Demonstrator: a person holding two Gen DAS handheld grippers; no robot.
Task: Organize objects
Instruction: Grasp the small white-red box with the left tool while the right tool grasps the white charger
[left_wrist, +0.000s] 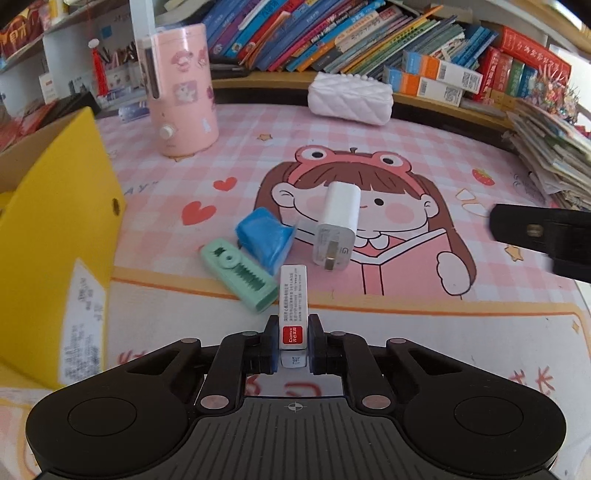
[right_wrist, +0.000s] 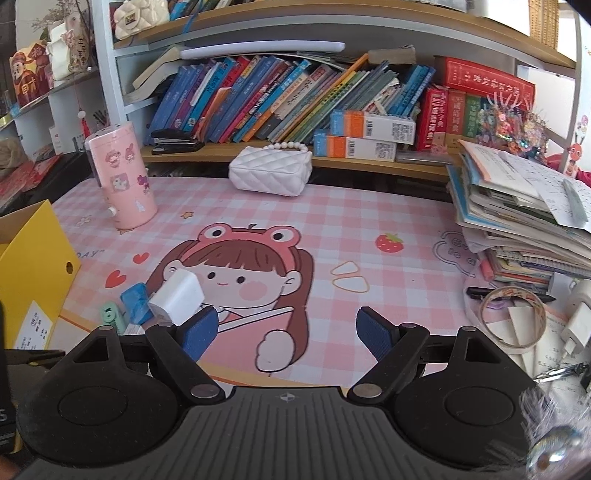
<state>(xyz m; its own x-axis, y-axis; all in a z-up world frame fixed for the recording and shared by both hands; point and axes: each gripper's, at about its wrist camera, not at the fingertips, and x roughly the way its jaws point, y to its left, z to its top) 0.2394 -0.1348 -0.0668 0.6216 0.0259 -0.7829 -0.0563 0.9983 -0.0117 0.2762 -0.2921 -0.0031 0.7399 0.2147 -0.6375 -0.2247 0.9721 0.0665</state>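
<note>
Slim white box (left_wrist: 293, 306), a rectangular carton with a red label, sits pinched between the left gripper (left_wrist: 293, 345) fingers above the glossy pink-checked surface (left_wrist: 406, 295); right gripper (right_wrist: 284, 334) fingers spread, empty.

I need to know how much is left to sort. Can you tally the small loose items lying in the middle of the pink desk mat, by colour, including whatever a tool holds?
White: 2, the charger plug and the small box pinched in the left tool
Blue: 1, the crumpled blue item
Green: 1, the mint green item
Total: 4
</note>
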